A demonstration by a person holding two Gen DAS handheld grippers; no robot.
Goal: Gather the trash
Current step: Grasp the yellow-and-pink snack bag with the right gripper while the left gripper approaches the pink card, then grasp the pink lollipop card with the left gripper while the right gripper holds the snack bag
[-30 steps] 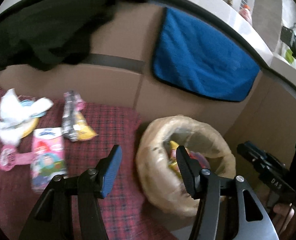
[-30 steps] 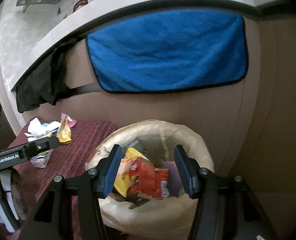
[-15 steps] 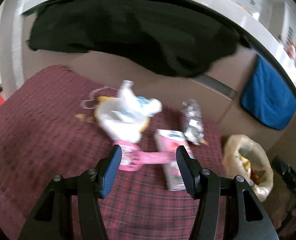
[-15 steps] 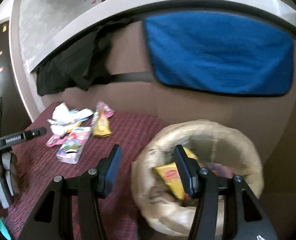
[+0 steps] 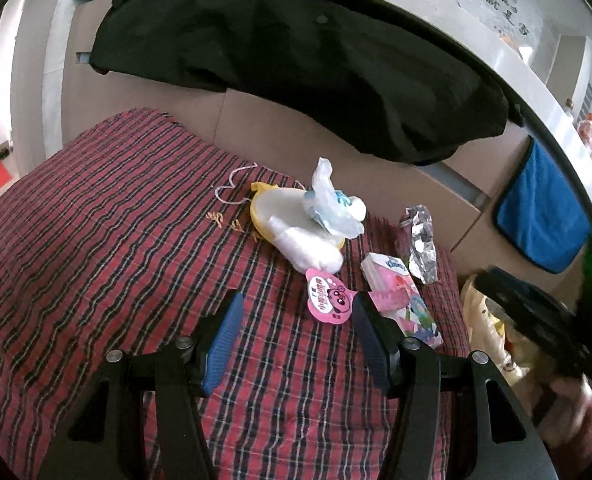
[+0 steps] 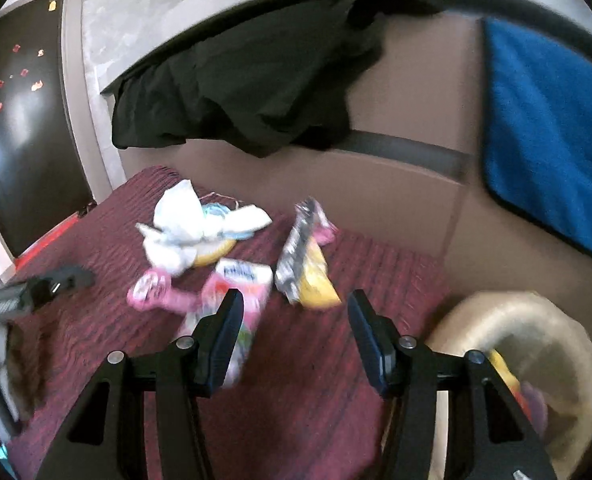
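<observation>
Trash lies on a red plaid blanket (image 5: pixel 95 240): a crumpled white tissue wad (image 5: pixel 320 220) on a yellow lid (image 5: pixel 261 210), a pink tag (image 5: pixel 328 300), a pink tissue pack (image 5: pixel 400 296) and a silver wrapper (image 5: pixel 420 244). My left gripper (image 5: pixel 296 308) is open and empty, just short of the pink tag. My right gripper (image 6: pixel 296 304) is open and empty above the blanket, with the silver-and-yellow wrapper (image 6: pixel 304 264) just beyond it and the tissue pack (image 6: pixel 235 292) by its left finger. The beige trash bag (image 6: pixel 536 344) sits at the lower right.
A black cloth (image 5: pixel 296 60) and a blue towel (image 6: pixel 552 140) hang over the brown panel behind the blanket. The trash bag (image 5: pixel 480 320) stands off the blanket's right edge. The right gripper's black body (image 5: pixel 544 320) is blurred beside it.
Both grippers have swung left, away from the trash bag and over the blanket with the loose trash. Their jaws stayed equally wide.
</observation>
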